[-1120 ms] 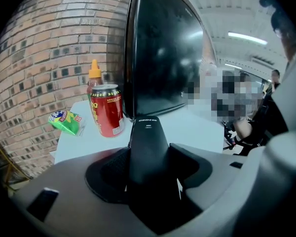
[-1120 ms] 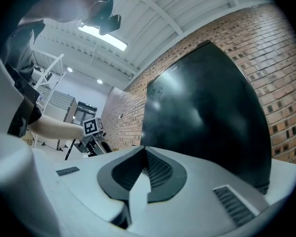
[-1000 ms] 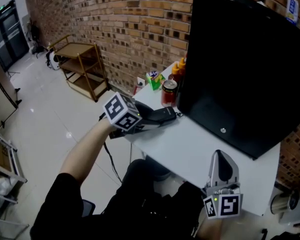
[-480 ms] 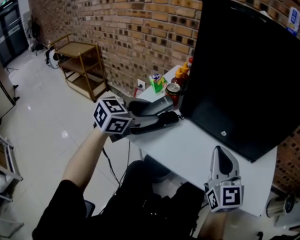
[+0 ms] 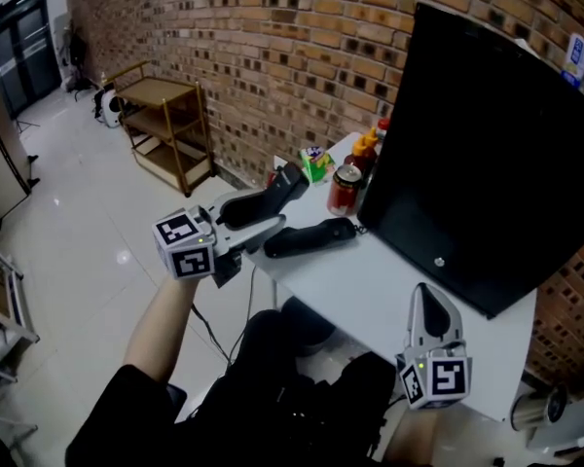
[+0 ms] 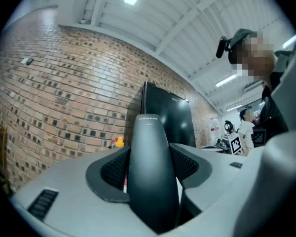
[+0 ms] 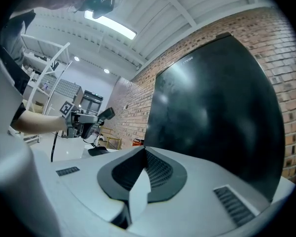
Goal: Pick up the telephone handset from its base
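Observation:
The dark grey telephone handset hangs in the air above the table's left corner, tilted up toward the brick wall. My left gripper is shut on it. In the left gripper view the handset fills the gap between the ribbed pads. The black telephone base lies on the white table just right of the handset, apart from it. My right gripper rests at the table's near edge, jaws shut on nothing; its pads meet. From there the raised handset shows at far left.
A large black monitor stands along the table's right side. A red can, sauce bottles and a green box crowd the far corner by the brick wall. A wooden shelf trolley stands on the floor at left.
My left gripper has risen and drawn back to the left with the handset, lifting it off the base and tipping it upward. The right gripper has stayed put.

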